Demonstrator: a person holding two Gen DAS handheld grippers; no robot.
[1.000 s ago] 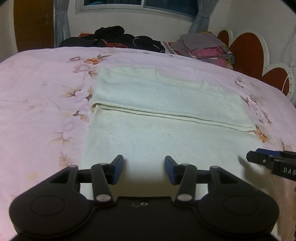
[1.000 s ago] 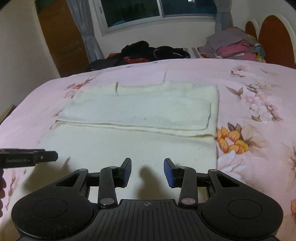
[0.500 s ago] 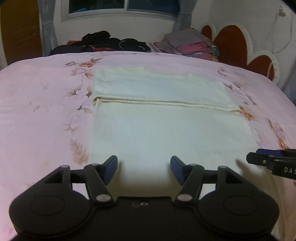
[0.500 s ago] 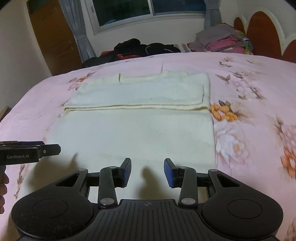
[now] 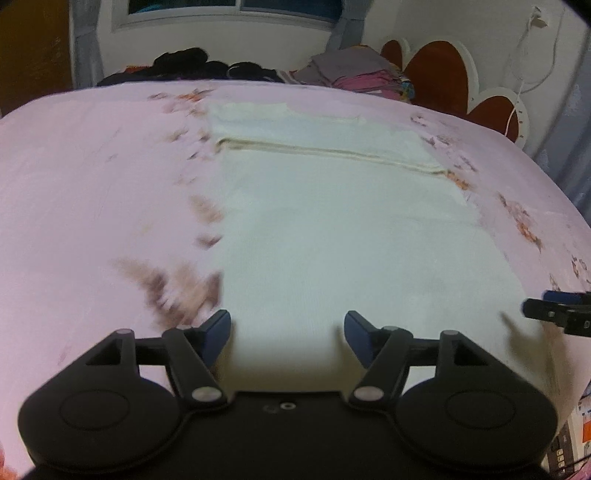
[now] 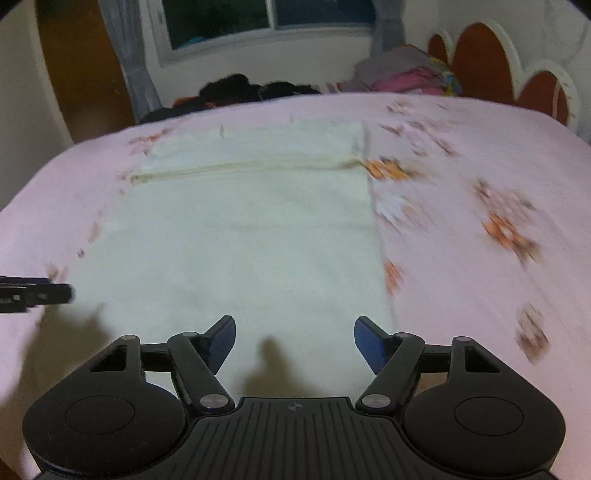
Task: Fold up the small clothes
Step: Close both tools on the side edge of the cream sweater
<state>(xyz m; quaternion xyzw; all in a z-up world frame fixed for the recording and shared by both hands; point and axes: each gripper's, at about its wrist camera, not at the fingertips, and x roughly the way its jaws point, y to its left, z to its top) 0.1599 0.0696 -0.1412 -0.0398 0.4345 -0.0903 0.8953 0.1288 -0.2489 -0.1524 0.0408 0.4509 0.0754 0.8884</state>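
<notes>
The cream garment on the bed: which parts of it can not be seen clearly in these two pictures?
- Near hem of the garment: hidden in both views behind the left tongs and right tongs.
- Its far folded part: too small and soft to tell sleeve from collar.
- Sheet flowers beside it: smeared by motion blur in both views.
- Each view shows only the tip of the other tongs, cut by the frame edge.

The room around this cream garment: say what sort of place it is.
Most likely a bedroom: the garment lies on a pink floral bedsheet, a scalloped headboard stands at the far right, and folded clothes are stacked below a curtained window.
</notes>
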